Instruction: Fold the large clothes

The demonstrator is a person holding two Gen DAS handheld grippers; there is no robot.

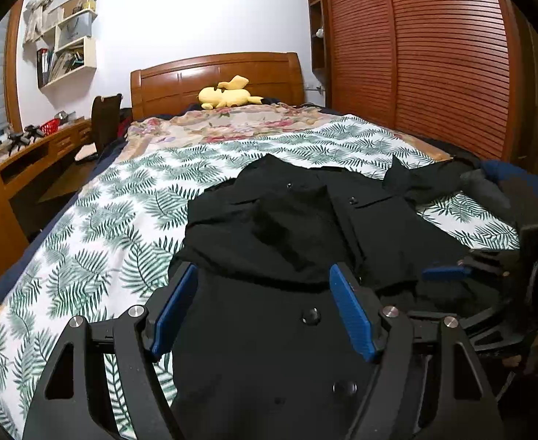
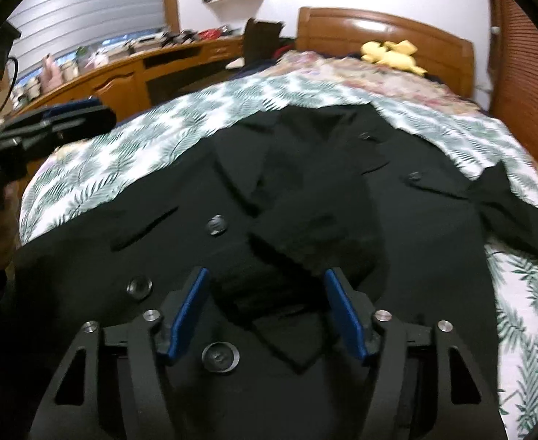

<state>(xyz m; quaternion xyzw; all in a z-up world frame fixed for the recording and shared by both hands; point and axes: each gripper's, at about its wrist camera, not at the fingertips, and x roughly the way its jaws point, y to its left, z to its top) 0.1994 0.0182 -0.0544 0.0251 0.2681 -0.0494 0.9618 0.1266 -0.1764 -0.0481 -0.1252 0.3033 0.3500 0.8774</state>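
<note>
Black coat (image 1: 291,227) spread flat on the bed (image 1: 96,227), left gripper (image 1: 263,275) and right gripper (image 2: 265,278) both spread wide and empty above it; risk of pinching only the top layer or slipping off a button (image 2: 220,357), leaving a crooked fold.

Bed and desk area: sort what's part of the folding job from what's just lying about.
Part of the job:
black coat
left gripper, open
right gripper, open
bed

Just lying about:
yellow plush toy
red basket
wall shelves
desk
</note>
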